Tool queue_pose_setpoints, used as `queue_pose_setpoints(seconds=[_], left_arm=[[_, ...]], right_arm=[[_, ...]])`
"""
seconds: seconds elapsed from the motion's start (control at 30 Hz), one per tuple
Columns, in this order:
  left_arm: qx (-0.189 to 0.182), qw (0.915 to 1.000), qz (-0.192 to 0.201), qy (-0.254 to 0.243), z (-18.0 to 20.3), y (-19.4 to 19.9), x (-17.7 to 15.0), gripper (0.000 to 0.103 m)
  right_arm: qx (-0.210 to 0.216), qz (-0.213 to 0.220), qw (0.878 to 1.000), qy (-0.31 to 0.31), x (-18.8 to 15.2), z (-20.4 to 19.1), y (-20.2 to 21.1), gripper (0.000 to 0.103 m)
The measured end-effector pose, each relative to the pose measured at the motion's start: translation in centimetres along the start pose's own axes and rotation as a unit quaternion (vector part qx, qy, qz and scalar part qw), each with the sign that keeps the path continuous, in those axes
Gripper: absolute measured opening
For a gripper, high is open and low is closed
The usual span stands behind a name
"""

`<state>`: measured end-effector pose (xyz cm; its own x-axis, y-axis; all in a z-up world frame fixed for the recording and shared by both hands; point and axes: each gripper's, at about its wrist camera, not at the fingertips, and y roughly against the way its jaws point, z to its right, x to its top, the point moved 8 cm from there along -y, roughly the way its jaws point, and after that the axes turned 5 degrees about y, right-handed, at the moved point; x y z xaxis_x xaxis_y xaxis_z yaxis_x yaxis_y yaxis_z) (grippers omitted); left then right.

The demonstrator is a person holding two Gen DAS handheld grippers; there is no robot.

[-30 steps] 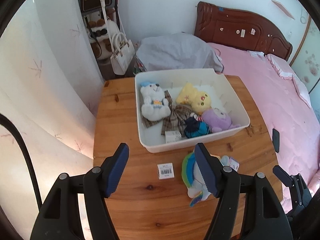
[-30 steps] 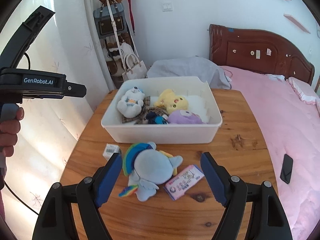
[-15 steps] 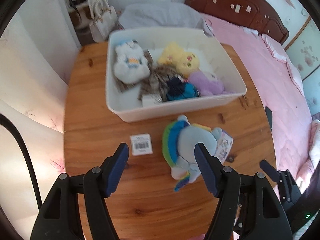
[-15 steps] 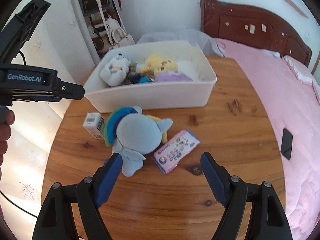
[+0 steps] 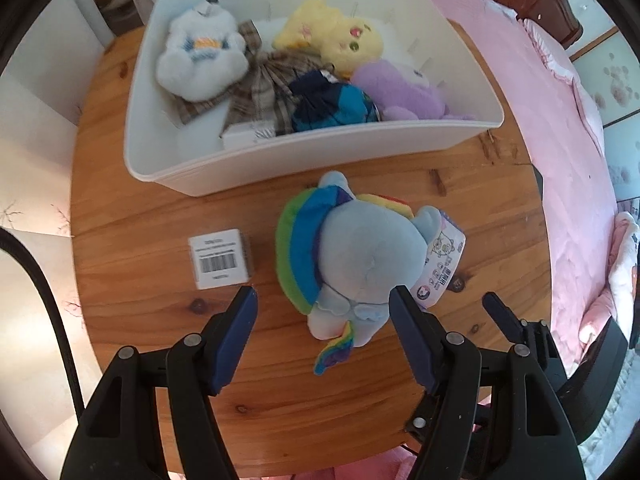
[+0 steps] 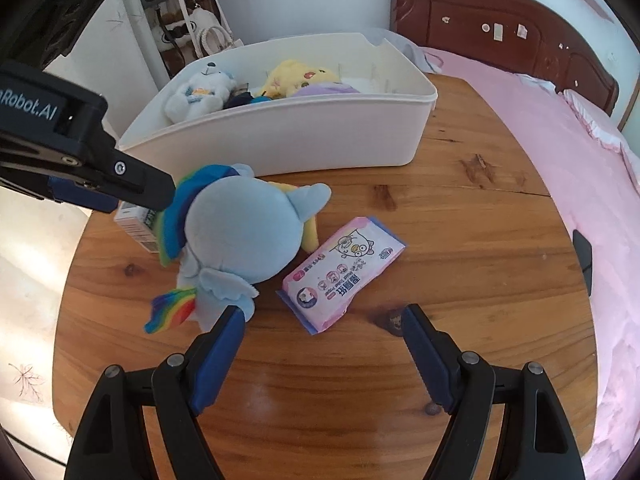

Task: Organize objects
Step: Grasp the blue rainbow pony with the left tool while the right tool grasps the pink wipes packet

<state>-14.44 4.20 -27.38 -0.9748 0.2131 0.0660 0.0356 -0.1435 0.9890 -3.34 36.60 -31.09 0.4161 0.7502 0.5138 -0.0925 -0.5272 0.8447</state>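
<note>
Blue plush pony with rainbow mane (image 5: 352,256) overlaps pink tissue packet (image 6: 344,276); both grippers' fingers (image 5: 240,332) apart, empty; either grasp may snag both.

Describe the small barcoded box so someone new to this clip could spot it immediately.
Start at the round wooden table and find the white bin of plush toys. In front of the bin lies a blue rainbow-maned plush; the small white box stands beside its mane. It alone shows a black barcode.
</note>
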Motion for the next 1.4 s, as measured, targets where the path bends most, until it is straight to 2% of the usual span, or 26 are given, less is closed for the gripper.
queue_pose_setpoints(seconds=[0.4, 0.53, 1.0, 1.4], left_arm=[[-0.002, 0.9988, -0.048, -0.004, 0.9, -3.1, 1.1, 0.073], [-0.018, 0.9979, -0.062, 0.006, 1.0, -3.6, 1.2, 0.075], [-0.048, 0.9956, -0.078, 0.019, 0.9, -3.9, 2.2, 0.078], [-0.065, 0.9935, -0.089, 0.027, 0.6, -4.3, 2.5, 0.079]], right_arm=[[-0.008, -0.001, 1.000, 0.010, 0.3, 0.1, -2.5, 0.081], [-0.009, -0.007, 1.000, 0.020, 0.4, 0.1, -3.3, 0.081], [-0.003, -0.022, 0.999, 0.026, 1.2, 0.5, -4.6, 0.081], [0.008, -0.030, 0.999, 0.030, 1.2, 0.5, -4.9, 0.069]])
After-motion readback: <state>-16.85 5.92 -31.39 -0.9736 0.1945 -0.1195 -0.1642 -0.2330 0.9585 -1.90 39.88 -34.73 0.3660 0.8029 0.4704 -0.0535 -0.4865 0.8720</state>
